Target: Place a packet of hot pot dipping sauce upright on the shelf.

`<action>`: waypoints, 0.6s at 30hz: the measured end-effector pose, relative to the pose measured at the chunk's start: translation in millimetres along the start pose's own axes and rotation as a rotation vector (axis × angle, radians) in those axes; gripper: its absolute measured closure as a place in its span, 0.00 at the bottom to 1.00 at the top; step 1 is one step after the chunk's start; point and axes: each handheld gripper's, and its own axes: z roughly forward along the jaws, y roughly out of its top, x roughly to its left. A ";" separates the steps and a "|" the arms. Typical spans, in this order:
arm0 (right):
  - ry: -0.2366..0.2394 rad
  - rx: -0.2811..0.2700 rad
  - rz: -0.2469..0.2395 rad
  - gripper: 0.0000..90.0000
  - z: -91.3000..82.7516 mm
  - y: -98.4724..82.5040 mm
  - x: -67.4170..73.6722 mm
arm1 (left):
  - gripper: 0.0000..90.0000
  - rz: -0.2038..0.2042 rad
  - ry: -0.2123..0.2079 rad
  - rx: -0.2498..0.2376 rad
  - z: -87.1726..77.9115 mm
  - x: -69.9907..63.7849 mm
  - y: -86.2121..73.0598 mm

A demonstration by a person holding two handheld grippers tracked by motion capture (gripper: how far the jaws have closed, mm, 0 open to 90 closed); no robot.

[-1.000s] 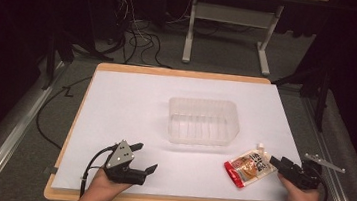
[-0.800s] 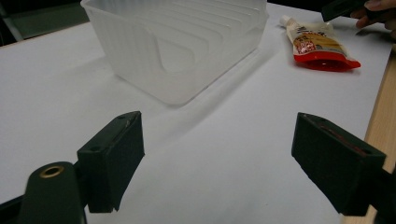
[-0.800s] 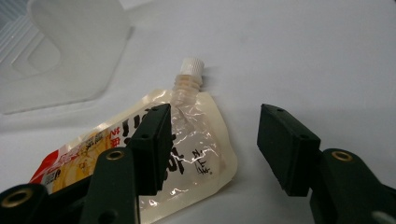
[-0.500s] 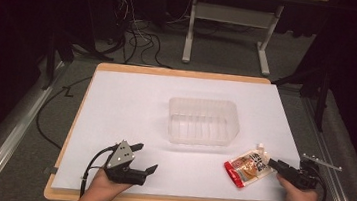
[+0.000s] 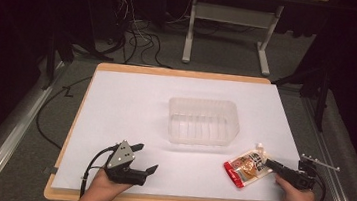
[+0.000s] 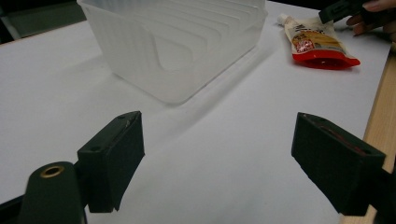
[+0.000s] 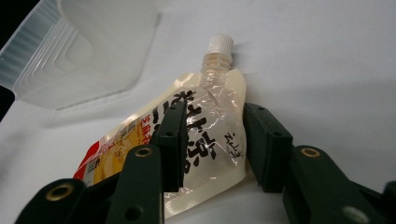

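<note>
We find the clear plastic tub (image 5: 203, 121) upright mid-table on the white sheet (image 5: 130, 105), with nothing inside. The spouted pouch (image 5: 247, 166) lies flat just beside the tub's near right corner, outside it. Our right gripper (image 5: 271, 164) has just been closing, the pouch's upper part between its jaws, which now flank it closely on either side. Our left gripper (image 5: 145, 158) rests near the front edge, jaws wide apart, holding nothing.

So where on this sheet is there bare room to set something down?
Bare: the white sheet left of the clear tub, also the strip behind it. Crowded: the near-right corner, where the right gripper has been closing around the spouted pouch.
</note>
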 end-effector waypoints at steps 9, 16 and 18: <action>-0.041 0.034 -0.051 0.91 2.5 -1.0 4.8 | 0.20 0.002 -0.001 0.003 0.7 -0.2 -0.2; -0.052 0.006 -0.124 1.00 -0.6 0.5 13.2 | 0.20 0.002 0.000 0.001 0.4 0.0 -0.1; -0.052 -0.017 -0.145 1.00 -3.3 1.5 17.4 | 0.20 0.000 0.000 0.000 0.0 0.0 0.0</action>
